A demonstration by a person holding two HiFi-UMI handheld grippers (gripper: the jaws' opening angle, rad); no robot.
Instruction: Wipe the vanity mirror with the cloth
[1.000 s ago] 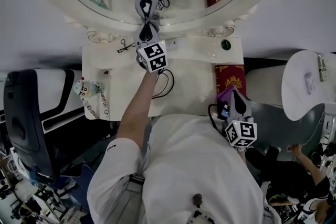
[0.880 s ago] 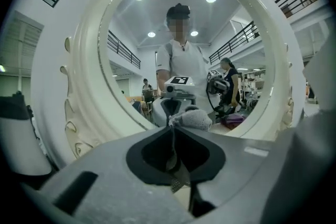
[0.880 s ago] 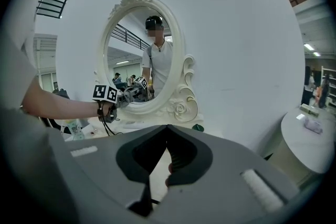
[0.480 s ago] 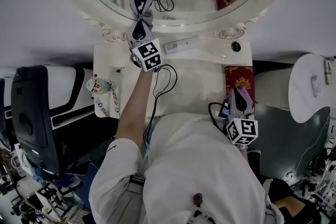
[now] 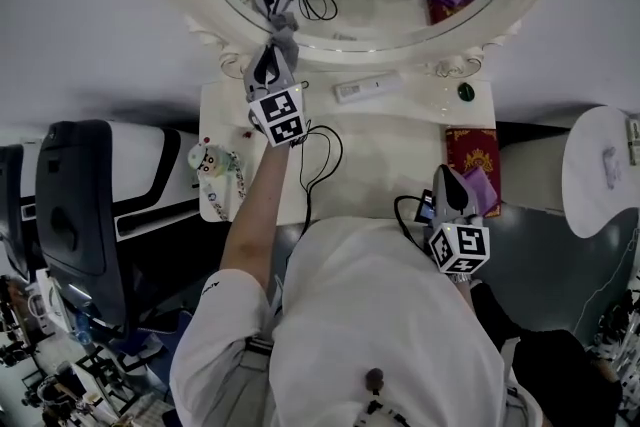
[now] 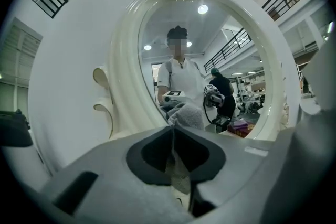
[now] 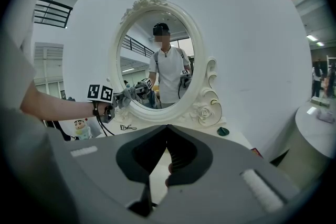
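Your left gripper (image 5: 278, 47) has slid leftward along the bottom of the vanity mirror (image 5: 365, 10) since a second ago. Its jaws are pinching the grey cloth (image 5: 284, 25), which is pressed against the lower-left glass. Your right gripper (image 5: 447, 177) hangs by the bench (image 5: 380, 150) front edge, jaws pressed together, empty.

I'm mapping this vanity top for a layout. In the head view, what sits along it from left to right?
cartoon figurine → left gripper, tongs shut on the cloth → white stick-shaped item → small green round item
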